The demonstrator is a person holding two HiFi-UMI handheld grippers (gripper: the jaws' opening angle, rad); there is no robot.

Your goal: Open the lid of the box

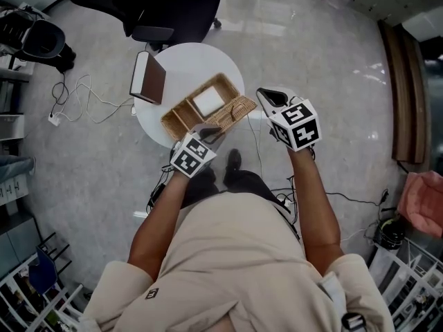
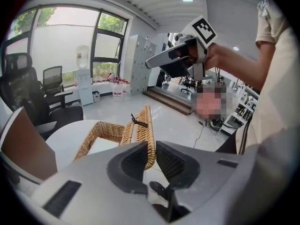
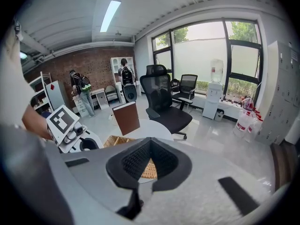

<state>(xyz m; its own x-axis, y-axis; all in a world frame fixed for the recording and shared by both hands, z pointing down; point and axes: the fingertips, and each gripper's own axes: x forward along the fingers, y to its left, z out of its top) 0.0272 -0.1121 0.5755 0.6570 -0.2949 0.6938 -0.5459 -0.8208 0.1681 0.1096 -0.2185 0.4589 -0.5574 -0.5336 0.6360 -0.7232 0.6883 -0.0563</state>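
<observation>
Left gripper [image 2: 150, 156] clamped on the edge of the wicker lid [image 2: 140, 130], lid standing up on edge.
Woven wicker box [image 1: 181, 117], rectangular, sits on the round white table [image 1: 187, 61]. It's split into compartments, with a flat white square item [image 1: 209, 101] in the bigger one. Right gripper [image 1: 270, 97] is closed on nothing, just beside the lid's far end.

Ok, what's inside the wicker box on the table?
A flat white item lies in one compartment of the wicker box. The near side is covered by the raised lid, so what is there cannot be seen.
</observation>
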